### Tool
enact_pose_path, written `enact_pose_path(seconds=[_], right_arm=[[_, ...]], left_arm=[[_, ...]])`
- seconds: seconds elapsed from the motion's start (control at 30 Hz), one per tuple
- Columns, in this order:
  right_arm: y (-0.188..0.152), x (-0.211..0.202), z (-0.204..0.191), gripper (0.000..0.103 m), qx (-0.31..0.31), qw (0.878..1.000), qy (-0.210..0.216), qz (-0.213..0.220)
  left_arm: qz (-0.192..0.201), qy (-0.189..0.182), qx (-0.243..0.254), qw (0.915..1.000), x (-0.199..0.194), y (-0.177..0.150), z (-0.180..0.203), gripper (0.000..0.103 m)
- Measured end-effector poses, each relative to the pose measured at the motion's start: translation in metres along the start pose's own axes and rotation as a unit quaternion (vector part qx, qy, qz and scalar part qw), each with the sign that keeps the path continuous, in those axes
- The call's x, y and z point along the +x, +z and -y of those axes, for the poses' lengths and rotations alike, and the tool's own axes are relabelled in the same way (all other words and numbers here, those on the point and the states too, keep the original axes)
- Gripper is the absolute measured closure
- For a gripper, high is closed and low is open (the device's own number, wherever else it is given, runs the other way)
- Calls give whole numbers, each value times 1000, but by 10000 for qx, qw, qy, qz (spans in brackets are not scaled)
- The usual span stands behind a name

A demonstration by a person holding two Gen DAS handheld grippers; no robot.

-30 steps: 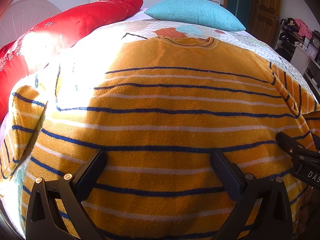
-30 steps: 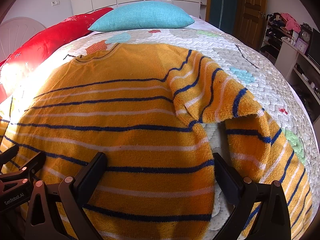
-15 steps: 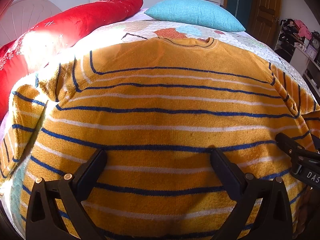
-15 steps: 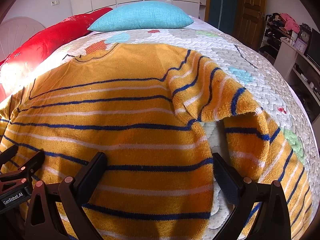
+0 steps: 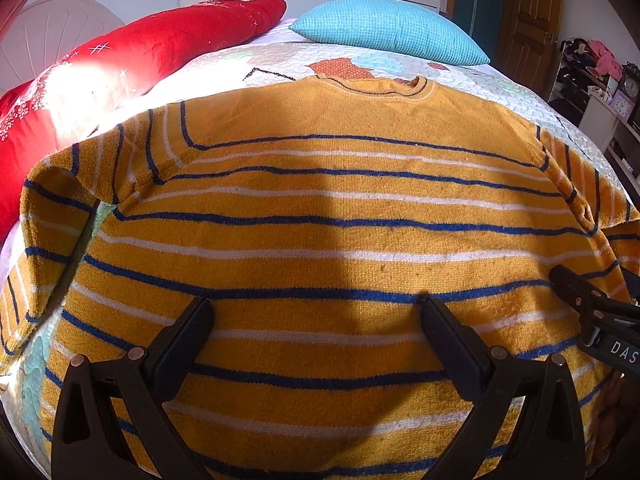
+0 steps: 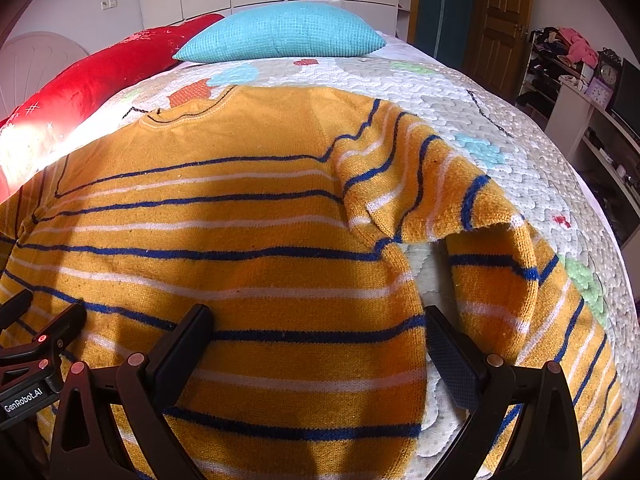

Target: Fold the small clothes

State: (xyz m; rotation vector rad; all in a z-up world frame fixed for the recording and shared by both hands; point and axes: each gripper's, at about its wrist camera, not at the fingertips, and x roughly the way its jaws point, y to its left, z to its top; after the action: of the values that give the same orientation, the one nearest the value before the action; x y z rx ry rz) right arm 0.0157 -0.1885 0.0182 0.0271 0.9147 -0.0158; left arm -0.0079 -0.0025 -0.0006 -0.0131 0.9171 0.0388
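An orange sweater with blue and white stripes lies spread flat on the bed, collar toward the pillows. My left gripper hovers open over its lower body with nothing between the fingers. My right gripper is open above the sweater's right side edge. The right sleeve bends at the elbow and runs down the quilt. The left sleeve hangs down the bed's left side. Each gripper shows at the other view's edge: right gripper, left gripper.
A white quilt with coloured patches covers the bed. A red bolster and a turquoise pillow lie at the head. Shelves with clocks and clothes stand to the right, beside a wooden door.
The bright sun patch on the sweater's left shoulder has faded, showing its stripes. Both grippers stay nearly still and open.
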Motion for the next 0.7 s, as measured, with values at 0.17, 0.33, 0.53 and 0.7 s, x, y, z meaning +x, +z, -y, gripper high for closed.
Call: enact_pose_path(seconds=[0.17,0.33,0.53,0.7], right_arm=[[0,0,0,0,1,10000,-1,-1],[0,0,0,0,2,10000,0,0],[0,0,0,0,2,10000,-3,1],[0,0,-2,0,-2,10000,-46,60]], left_arm=[[0,0,0,10000,0,0,0,0],[-1,1,0,10000,0,0,0,0],[0,0,-1,10000,0,0,0,0],[1,3,0,10000,0,0,0,0]])
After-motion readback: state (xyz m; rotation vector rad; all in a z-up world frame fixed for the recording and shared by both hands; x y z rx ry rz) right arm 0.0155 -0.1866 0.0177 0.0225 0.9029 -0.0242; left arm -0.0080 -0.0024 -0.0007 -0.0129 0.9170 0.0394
